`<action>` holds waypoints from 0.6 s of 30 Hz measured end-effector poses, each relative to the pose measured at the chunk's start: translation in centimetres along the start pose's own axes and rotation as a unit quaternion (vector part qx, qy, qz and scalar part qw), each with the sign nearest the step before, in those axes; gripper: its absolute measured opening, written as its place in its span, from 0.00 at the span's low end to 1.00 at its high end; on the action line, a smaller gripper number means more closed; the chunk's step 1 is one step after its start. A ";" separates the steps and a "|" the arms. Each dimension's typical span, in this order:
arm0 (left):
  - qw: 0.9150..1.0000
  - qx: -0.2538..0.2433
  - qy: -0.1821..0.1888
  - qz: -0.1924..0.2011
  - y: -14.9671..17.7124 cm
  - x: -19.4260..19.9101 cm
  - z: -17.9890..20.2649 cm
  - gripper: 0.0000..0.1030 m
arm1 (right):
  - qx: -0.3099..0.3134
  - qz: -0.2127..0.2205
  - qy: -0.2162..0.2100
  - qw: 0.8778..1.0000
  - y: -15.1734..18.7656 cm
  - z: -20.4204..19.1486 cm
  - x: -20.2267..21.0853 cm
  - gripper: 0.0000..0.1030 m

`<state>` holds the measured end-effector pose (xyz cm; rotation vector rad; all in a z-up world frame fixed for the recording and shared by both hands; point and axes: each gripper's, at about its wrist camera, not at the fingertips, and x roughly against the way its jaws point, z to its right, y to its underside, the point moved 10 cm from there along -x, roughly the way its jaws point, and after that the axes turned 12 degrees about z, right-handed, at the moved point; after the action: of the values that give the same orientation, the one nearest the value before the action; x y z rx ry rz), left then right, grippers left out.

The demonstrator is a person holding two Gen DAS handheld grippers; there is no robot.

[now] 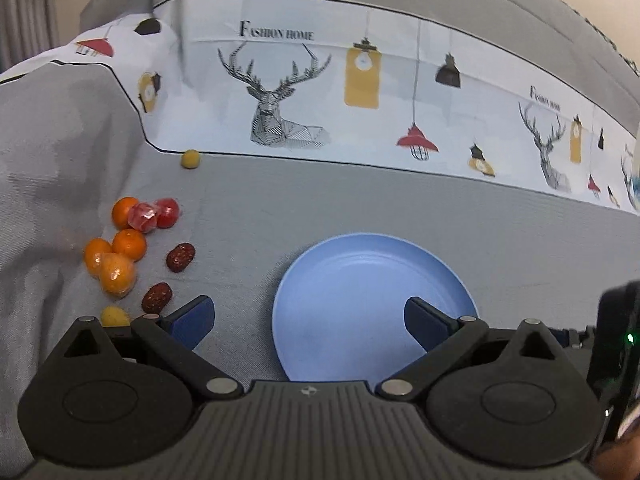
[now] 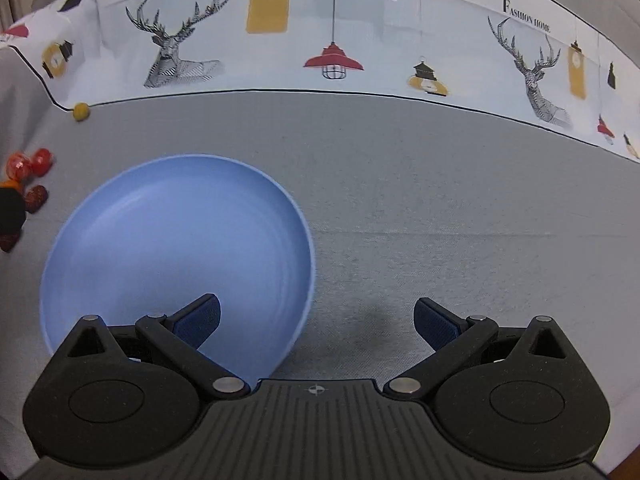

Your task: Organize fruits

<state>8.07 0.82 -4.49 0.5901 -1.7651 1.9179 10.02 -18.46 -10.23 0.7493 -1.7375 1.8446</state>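
An empty blue plate (image 1: pixel 360 280) lies on the grey cloth; it also shows in the right wrist view (image 2: pixel 160 232). To its left lie several oranges (image 1: pixel 129 244), a red fruit (image 1: pixel 167 212), a wrapped red fruit (image 1: pixel 143 216), two dark red dates (image 1: pixel 181 257) and a small yellow fruit (image 1: pixel 114 316). Another yellow fruit (image 1: pixel 190 159) sits farther back, also in the right wrist view (image 2: pixel 81 111). My left gripper (image 1: pixel 308 320) is open and empty over the plate's left edge. My right gripper (image 2: pixel 316 320) is open and empty at the plate's right edge.
A printed cloth with deer and lamps (image 1: pixel 288 92) rises behind the grey surface. The cloth folds up at the left (image 1: pixel 48 152). The right gripper's body shows at the right edge of the left wrist view (image 1: pixel 620 340).
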 end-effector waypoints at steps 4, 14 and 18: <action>1.000 -0.002 0.000 -0.009 0.4 0.0 0.4 0.99 | -0.005 -0.027 0.027 0.999 1.2 1.0 -1.2 0.99; 0.999 -0.014 0.010 -0.033 1.5 -0.1 1.5 0.99 | -0.013 -0.026 0.069 0.997 1.2 4.4 -0.9 0.99; 0.999 -0.014 0.024 -0.047 2.1 -0.4 2.2 0.99 | -0.041 0.002 0.045 0.998 -0.3 4.6 0.7 0.99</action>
<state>7.12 -1.48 -6.15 0.6011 -1.7018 1.8254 9.98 -23.05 -9.41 0.6216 -1.7483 1.7704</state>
